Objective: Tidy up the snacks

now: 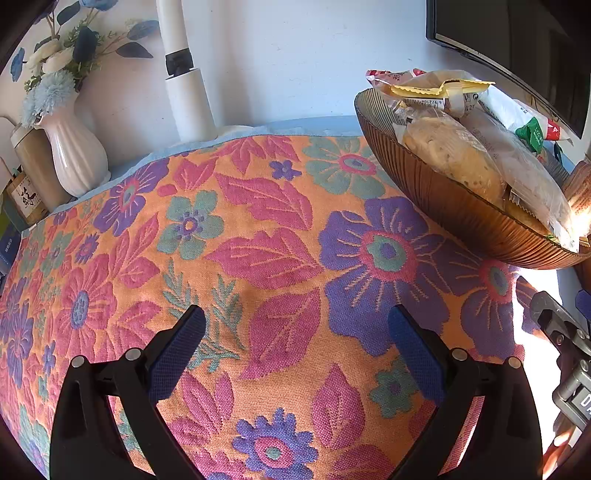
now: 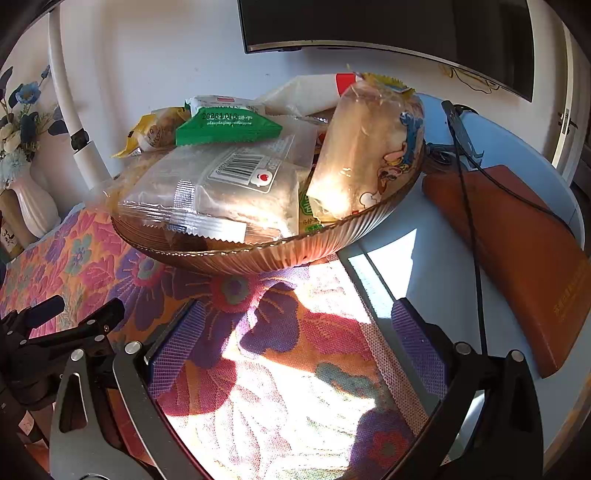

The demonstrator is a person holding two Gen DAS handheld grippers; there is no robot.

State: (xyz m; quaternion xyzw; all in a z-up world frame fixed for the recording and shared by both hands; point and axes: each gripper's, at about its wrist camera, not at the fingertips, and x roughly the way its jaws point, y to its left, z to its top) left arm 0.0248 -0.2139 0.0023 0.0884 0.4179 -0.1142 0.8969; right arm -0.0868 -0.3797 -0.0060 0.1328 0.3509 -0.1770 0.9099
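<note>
A ribbed amber glass bowl [image 1: 454,210] stands at the right on the floral cloth [image 1: 240,240], piled with several wrapped snacks. It also shows in the right wrist view [image 2: 258,254], holding a clear bread packet [image 2: 221,184], a green-edged packet [image 2: 225,127], a yellow packet [image 2: 147,134] and a cartoon-printed bread bag [image 2: 369,147]. My left gripper [image 1: 295,328] is open and empty above bare cloth, left of the bowl. My right gripper [image 2: 299,325] is open and empty just in front of the bowl.
A white vase with blue flowers [image 1: 74,147] and a white lamp post [image 1: 188,92] stand at the back left by the wall. A dark monitor [image 2: 388,26] hangs behind the bowl. A brown notebook [image 2: 517,251] and black cable [image 2: 469,206] lie right of it.
</note>
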